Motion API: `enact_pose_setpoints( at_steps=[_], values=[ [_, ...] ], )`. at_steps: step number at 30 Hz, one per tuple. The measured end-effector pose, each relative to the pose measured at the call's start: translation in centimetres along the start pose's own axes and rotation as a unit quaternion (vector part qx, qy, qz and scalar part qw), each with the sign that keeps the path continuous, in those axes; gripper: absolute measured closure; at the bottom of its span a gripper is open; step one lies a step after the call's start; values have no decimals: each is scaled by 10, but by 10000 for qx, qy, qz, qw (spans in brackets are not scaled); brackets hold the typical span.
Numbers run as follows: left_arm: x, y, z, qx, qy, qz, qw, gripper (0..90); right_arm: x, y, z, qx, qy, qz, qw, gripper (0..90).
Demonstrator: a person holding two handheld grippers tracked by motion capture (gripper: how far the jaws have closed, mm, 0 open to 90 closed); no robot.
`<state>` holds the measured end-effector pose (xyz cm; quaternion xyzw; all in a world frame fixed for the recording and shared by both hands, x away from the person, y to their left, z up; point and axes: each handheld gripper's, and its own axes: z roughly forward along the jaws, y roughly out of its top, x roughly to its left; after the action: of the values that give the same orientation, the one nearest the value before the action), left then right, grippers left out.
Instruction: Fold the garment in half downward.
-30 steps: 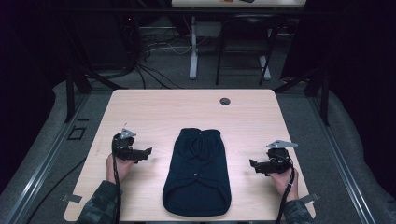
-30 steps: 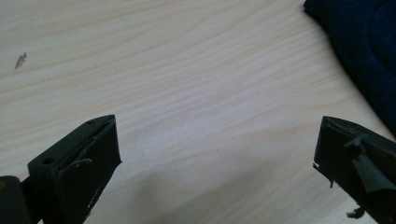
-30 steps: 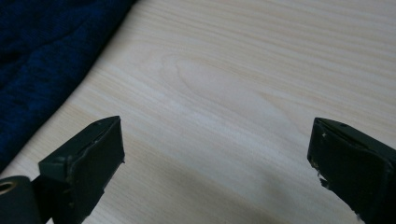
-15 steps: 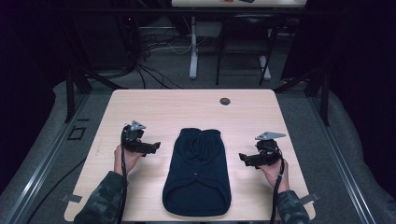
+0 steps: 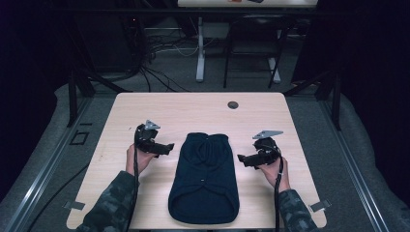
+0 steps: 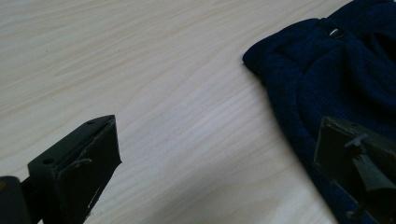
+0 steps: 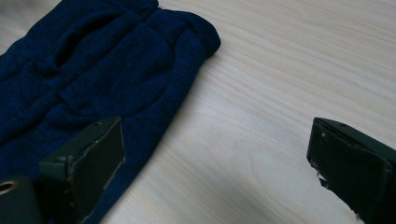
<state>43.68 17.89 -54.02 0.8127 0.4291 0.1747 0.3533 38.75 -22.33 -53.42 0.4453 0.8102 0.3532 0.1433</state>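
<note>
On the pale wooden table [image 5: 159,113], seen from the high view, lie one dark navy knitted garment [image 5: 205,179], two grippers and one small dark round disc [image 5: 233,105]. At the 9 o'clock side of the garment a hand [image 5: 134,159] in a camouflage sleeve [image 5: 113,205] holds the left gripper [image 5: 167,147], its jaws pointing toward 3 o'clock at the cloth, near it but apart. The garment lies flat at the table's middle, its narrower end toward 12 o'clock and its wide rounded end toward 6 o'clock near the table's front edge. At its 3 o'clock side a second hand [image 5: 275,169] holds the right gripper [image 5: 241,159], pointing toward 9 o'clock, likewise just short of the fabric. The disc sits alone toward 12 o'clock, well apart from everything.

The left gripper view shows what the high view cannot: the jaws stand wide apart with bare wood grain between them, one jaw over the knit's edge, and a small metal eyelet [image 6: 335,32] in the cloth. The right gripper view shows its jaws also spread wide, one above the garment's side, the other above bare table, and the ribbed weave of the knit.

Beyond the table, on the grey floor [image 5: 309,116], stand dark frame legs [image 5: 73,92], a white post [image 5: 200,50] and loose cables [image 5: 154,46]. Nothing lies between either gripper and the garment.
</note>
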Motion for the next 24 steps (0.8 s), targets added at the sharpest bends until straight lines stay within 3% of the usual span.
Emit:
enact_pose_setpoints(
  at_steps=[13, 24],
  values=[
    [-10, 20, 21, 145, -165, 84, 9997, 2, 4, 19, 23, 157, 191, -13, 9997, 40],
    [-26, 39, 53, 320, -258, 146, 9990, 5, 4, 37, 49, 312, 307, 48, 9990, 55]
  ],
)
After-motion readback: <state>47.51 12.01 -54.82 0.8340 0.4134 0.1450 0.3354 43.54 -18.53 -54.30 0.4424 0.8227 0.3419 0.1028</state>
